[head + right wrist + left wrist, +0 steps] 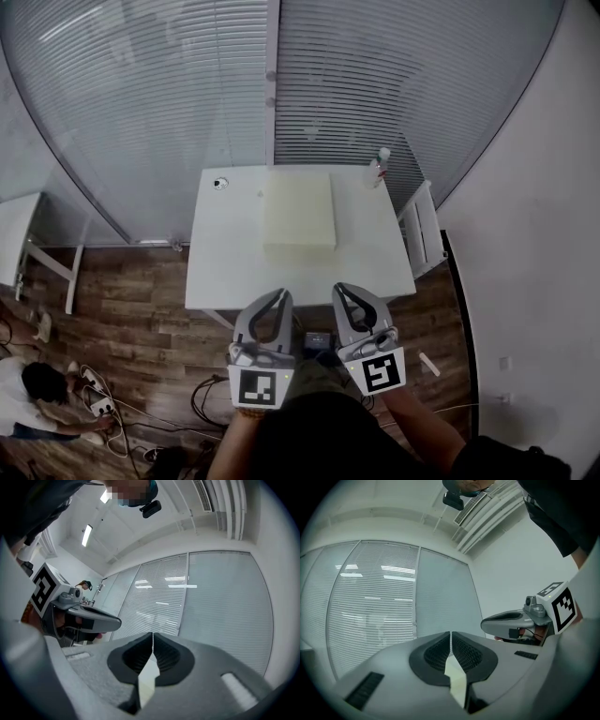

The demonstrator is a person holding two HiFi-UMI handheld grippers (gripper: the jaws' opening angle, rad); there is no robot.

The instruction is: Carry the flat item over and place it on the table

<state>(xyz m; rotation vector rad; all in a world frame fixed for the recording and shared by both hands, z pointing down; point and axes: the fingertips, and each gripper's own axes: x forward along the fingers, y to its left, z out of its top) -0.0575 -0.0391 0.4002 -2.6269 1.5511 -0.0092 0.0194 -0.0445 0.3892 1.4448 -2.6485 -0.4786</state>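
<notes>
Table (pixel 217 267): small round obj. (pixel 220 184) at far-left corner. Flat cream panel (pixel 298 214) lies at centre, nearer far edge, long side running near-to-far. Bottle (pixel 378 167) upright at far-right corner. L gripper (pixel 279 292): just off near edge, jaws fully together, nothing held. R gripper (pixel 342 287): beside it, not touching; jaws likewise together, nothing held. Both well apart from panel.
</notes>
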